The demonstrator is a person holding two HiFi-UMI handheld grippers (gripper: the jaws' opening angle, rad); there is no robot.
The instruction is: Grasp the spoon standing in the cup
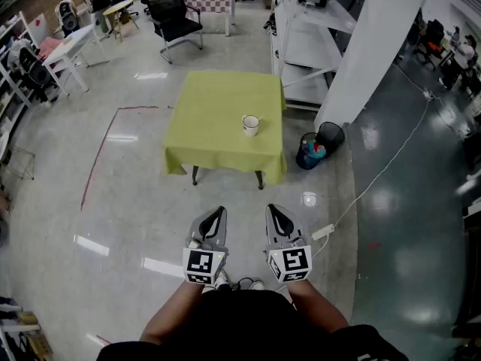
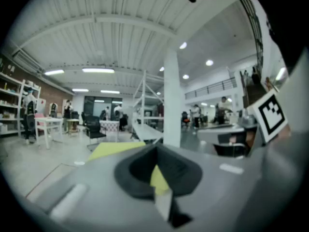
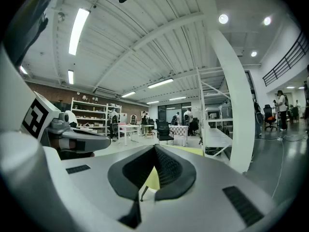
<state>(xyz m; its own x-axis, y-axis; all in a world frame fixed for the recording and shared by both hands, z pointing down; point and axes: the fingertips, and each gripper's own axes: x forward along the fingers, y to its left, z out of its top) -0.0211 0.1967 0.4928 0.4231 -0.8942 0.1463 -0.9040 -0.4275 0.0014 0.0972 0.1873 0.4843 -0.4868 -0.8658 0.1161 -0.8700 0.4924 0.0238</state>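
Observation:
A white cup stands near the right edge of a low table draped in a yellow-green cloth, out on the floor well ahead of me. The spoon in it is too small to make out. Both grippers are held side by side close to my body, far short of the table. My left gripper has its jaws together with nothing between them, and so does my right gripper. In the left gripper view the left gripper points level at the cloth. In the right gripper view a sliver of cloth shows through the right gripper.
A white pillar and a white shelf rack rise right of the table. A black bin and a blue bucket sit by its right corner. A power strip with its cable lies on the floor. A black chair stands beyond.

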